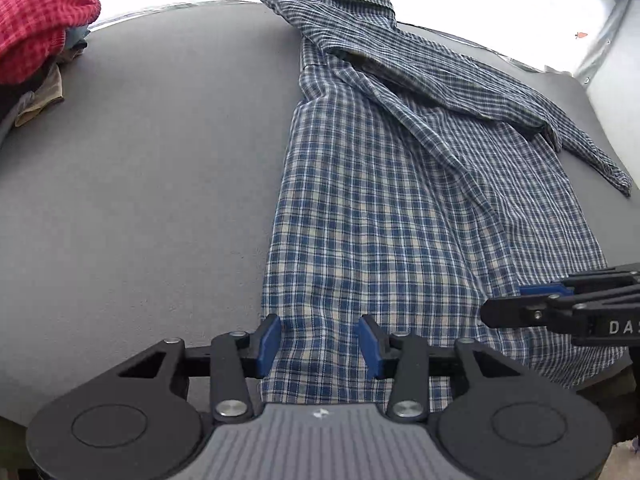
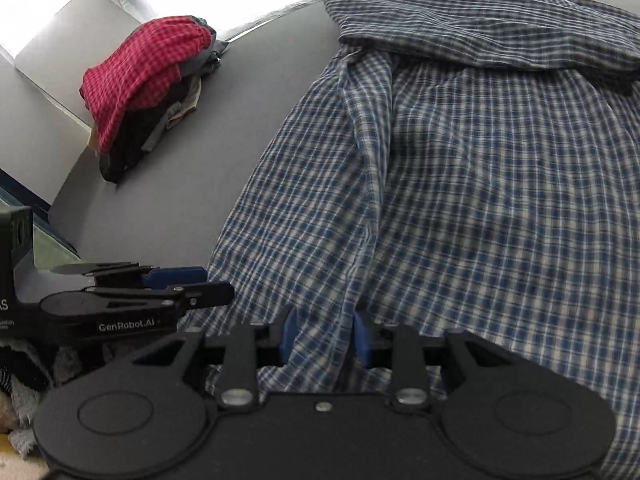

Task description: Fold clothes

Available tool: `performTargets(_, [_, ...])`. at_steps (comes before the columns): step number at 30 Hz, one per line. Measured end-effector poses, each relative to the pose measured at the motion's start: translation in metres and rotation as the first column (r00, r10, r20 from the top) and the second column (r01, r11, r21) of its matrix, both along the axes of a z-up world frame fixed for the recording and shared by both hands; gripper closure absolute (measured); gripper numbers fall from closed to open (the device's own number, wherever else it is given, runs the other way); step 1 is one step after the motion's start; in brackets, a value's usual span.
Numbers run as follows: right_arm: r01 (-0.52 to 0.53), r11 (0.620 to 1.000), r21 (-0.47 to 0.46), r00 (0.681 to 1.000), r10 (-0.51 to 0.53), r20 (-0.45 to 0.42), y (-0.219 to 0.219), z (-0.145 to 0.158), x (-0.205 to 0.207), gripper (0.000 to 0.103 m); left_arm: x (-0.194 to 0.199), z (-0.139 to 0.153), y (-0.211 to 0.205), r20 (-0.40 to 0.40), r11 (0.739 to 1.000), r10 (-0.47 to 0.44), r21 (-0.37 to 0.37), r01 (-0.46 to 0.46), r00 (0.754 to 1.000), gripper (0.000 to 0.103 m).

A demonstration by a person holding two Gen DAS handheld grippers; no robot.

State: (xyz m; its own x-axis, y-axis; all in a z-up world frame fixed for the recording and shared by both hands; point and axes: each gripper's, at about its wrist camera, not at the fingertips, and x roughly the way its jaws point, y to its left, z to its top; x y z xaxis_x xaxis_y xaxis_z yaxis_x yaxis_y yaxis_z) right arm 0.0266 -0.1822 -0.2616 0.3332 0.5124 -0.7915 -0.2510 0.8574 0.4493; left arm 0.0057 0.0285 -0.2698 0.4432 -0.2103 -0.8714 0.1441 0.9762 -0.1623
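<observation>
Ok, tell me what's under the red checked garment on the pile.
Under the red checked garment: dark, grey and beige clothes stacked on the grey table. How many, and what they are, is covered.

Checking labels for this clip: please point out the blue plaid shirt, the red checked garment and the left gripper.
blue plaid shirt (image 1: pixel 384 208), left wrist view, body panel.
red checked garment (image 2: pixel 140 76), right wrist view, top of pile.
left gripper (image 1: pixel 320 342), left wrist view, between fingertips.

We see a grey table (image 1: pixel 140 184) carrying a blue plaid shirt (image 1: pixel 380 208) spread lengthwise, one sleeve folded across its upper part. Well apart from it, at the far corner, lies a heap of clothes (image 2: pixel 152 92) topped by a red checked garment.
</observation>
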Motion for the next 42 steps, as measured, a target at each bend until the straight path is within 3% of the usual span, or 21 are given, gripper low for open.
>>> performTargets(1, [0.01,1.0,-0.023,1.0,-0.01,-0.009,0.003,0.0,0.002,0.102,0.001,0.0,0.003,-0.027,0.999,-0.011,-0.048,0.01,1.0,0.101])
performTargets(3, [0.036,0.999,-0.037,0.999,-0.037,-0.026,0.003,0.003,0.002,0.102,-0.004,0.006,0.013,-0.034,0.995,-0.023,-0.093,0.02,0.999,0.103])
performTargets(6, [0.065,0.997,-0.035,0.996,-0.066,-0.055,-0.004,0.006,0.003,0.102,-0.008,-0.002,0.024,-0.088,0.998,-0.024,-0.061,0.018,0.996,0.103])
performTargets(7, [0.067,0.997,-0.037,0.995,-0.07,-0.067,-0.005,0.006,0.005,0.1,-0.005,-0.002,0.029,-0.1,0.997,-0.015,-0.082,0.007,0.995,0.101])
performTargets(9, [0.072,0.997,-0.041,0.993,-0.076,-0.091,-0.009,0.006,0.009,0.097,0.005,0.004,0.036,-0.09,0.997,0.011,-0.074,-0.017,0.996,0.099])
performTargets(10, [0.076,0.996,-0.04,0.993,-0.079,-0.089,-0.011,0.009,0.011,0.094,0.011,0.01,0.038,-0.061,0.998,0.014,-0.06,-0.018,0.998,0.095])
performTargets(12, [0.104,0.994,-0.023,0.995,-0.104,-0.006,-0.021,0.027,0.017,0.066,0.025,0.024,0.042,0.002,0.999,0.016,-0.038,-0.016,1.0,0.079])
performTargets(13, [0.123,0.992,-0.012,0.992,-0.123,0.038,-0.026,0.037,0.02,0.053,0.032,0.03,0.044,0.033,1.0,0.016,-0.027,-0.015,0.999,0.077])
performTargets(15, [0.207,0.978,-0.001,0.974,-0.206,0.099,-0.044,0.051,0.035,0.053,0.047,0.038,0.048,0.064,0.999,0.028,-0.025,-0.026,0.998,0.074])
performTargets(18, [0.371,0.929,-0.016,0.919,-0.364,0.151,-0.078,0.055,0.061,0.05,0.072,0.045,0.045,0.119,0.999,0.026,0.023,-0.028,0.993,0.061])
performTargets(20, [0.47,0.881,-0.047,0.873,-0.456,0.174,-0.104,0.05,0.081,0.039,0.089,0.044,0.046,0.133,0.998,0.028,0.051,-0.035,0.991,0.059])
performTargets(24, [0.602,0.782,-0.162,0.797,-0.573,0.192,-0.149,0.035,0.118,0.036,0.13,0.045,0.038,0.153,0.997,0.026,0.072,-0.038,0.988,0.055])
performTargets(27, [0.708,0.684,-0.175,0.706,-0.68,0.199,-0.187,0.019,0.141,0.024,0.162,0.046,0.027,0.169,0.995,0.001,0.103,-0.019,0.986,0.05])
performTargets(30, [0.794,0.582,-0.178,0.606,-0.782,0.147,-0.222,-0.005,0.166,0.021,0.202,0.045,0.017,0.18,0.991,-0.009,0.132,-0.015,0.984,0.048])
performTargets(32, [0.821,0.54,-0.184,0.564,-0.818,0.112,-0.236,-0.019,0.182,0.022,0.229,0.043,0.013,0.178,0.99,-0.008,0.143,-0.018,0.984,0.047])
performTargets(33, [0.812,0.553,-0.187,0.577,-0.81,0.109,-0.237,-0.022,0.189,0.021,0.243,0.043,0.009,0.177,0.988,-0.002,0.153,-0.025,0.984,0.047])
performTargets(35, [0.766,0.609,-0.205,0.638,-0.757,0.138,-0.232,-0.016,0.203,0.095,0.27,0.045,0.003,0.183,0.984,0.014,0.173,-0.046,0.983,0.047])
performTargets(37, [0.751,0.621,-0.226,0.659,-0.727,0.193,-0.223,0.003,0.21,0.095,0.293,0.048,-0.001,0.214,0.982,0.018,0.179,-0.057,0.977,0.047])
performTargets(39, [0.729,0.638,-0.248,0.683,-0.647,0.34,-0.211,0.039,0.214,0.096,0.313,0.05,-0.005,0.243,0.979,0.013,0.194,-0.062,0.97,0.047])
performTargets(40, [0.736,0.624,-0.261,0.67,-0.622,0.404,-0.21,0.056,0.215,0.096,0.323,0.05,-0.007,0.255,0.976,0.012,0.205,-0.067,0.967,0.047])
performTargets(42, [0.786,0.555,-0.274,0.606,-0.602,0.52,-0.222,0.087,0.218,0.096,0.338,0.05,-0.014,0.268,0.977,0.001,0.207,-0.059,0.963,0.046])
